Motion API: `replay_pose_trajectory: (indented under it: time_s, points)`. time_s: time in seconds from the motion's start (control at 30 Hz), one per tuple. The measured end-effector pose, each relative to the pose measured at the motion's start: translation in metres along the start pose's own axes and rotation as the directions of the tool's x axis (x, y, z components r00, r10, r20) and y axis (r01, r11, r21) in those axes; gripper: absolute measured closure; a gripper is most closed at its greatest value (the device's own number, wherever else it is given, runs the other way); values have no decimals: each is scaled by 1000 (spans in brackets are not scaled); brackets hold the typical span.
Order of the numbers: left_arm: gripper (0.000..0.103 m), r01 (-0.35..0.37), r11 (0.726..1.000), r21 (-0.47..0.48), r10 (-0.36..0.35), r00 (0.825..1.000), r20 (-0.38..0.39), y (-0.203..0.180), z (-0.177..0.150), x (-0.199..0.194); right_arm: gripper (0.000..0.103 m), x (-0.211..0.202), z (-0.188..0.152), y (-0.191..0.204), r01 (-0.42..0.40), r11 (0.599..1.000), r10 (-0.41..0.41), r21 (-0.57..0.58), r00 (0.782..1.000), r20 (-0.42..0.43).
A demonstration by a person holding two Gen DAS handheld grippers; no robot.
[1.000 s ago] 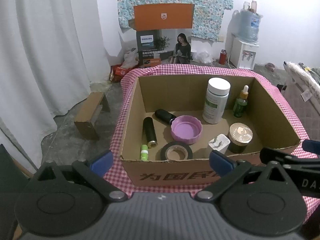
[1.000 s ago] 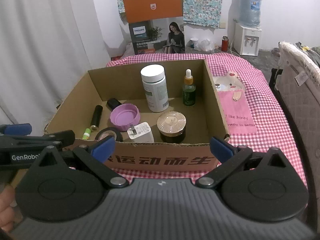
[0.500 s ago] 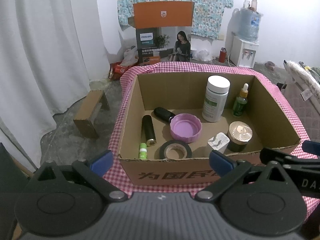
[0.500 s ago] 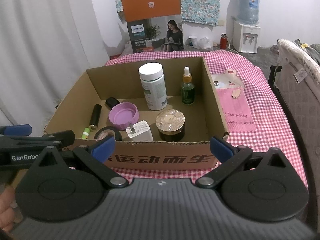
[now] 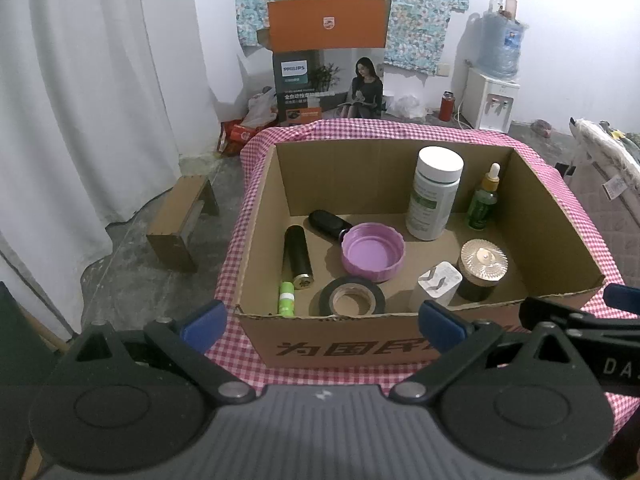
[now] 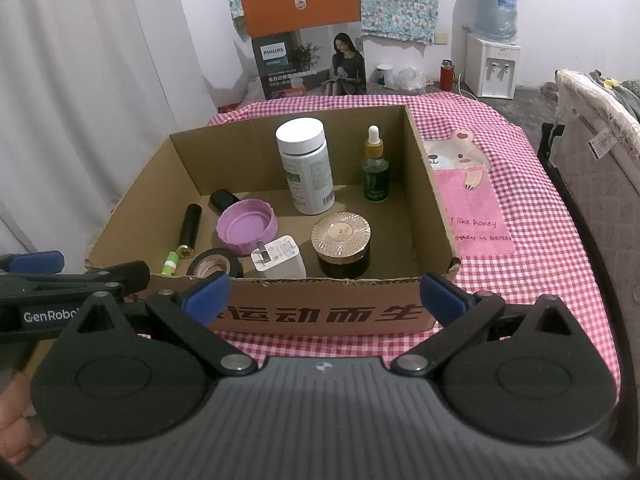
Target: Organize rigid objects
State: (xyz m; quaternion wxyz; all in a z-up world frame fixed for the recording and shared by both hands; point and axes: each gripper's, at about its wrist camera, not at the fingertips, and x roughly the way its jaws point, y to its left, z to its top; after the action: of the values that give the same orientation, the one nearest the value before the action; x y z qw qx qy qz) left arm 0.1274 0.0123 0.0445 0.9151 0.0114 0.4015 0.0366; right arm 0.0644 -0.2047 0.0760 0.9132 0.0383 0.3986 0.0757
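Pink-and-white checked cloth [image 6: 520, 280] covers the work surface, with a white curtain to the left and a Philips carton [image 5: 328, 76] and water dispenser [image 6: 494, 64] on the floor at the far wall. An open cardboard box [image 5: 384, 168] sits on the cloth and holds every loose item. At its far side stand a white-capped bottle [image 5: 434, 194] and, just right of it, a green dropper bottle [image 5: 484, 200], both upright. A purple lid [image 5: 373, 252] lies inverted near the centre, touching a black oval object [image 5: 328, 222] behind it. Left of the lid a black cylinder [image 5: 298, 256] lies flat, with a small green tube [image 5: 286, 299] beside its near end. Along the near wall are a roll of black tape [image 5: 352, 300], a white charger [image 5: 439, 284] and a gold-lidded dark jar [image 5: 482, 264], the charger and jar close together; contact between them cannot be confirmed. Left gripper [image 5: 322, 322] and right gripper [image 6: 324, 292] hover at the near edge of the box, side by side, each with its jaws spread wide and holding nothing. Part of a hand [image 6: 14, 420] shows at the left edge of the right wrist view.
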Motion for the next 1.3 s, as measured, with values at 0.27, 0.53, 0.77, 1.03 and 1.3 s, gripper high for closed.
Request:
replay_pose_trajectory:
  time_s: [0.27, 0.53, 0.77, 1.03, 1.3]
  points:
    - [1, 1, 1000, -4, -1, 1000, -7, 2, -1, 1, 1, 2, 1, 0, 0, 1000, 0, -2, 1000, -3]
    - [1, 1, 1000, -4, -1, 1000, -8, 2, -1, 1, 1, 2, 1, 1, -1, 1000, 1, -3, 1000, -4]
    - [1, 2, 1000, -5, -2, 1000, -8, 3, -1, 1, 1, 2, 1, 1, -1, 1000, 1, -4, 1000, -4]
    - [1, 1, 1000, -5, -1, 1000, -7, 3, -1, 1, 1, 2, 1, 1, -1, 1000, 1, -3, 1000, -4]
    - [1, 0, 1000, -5, 0, 1000, -8, 3, -1, 1, 1, 3, 1, 1, -3, 1000, 3, -4, 1000, -5]
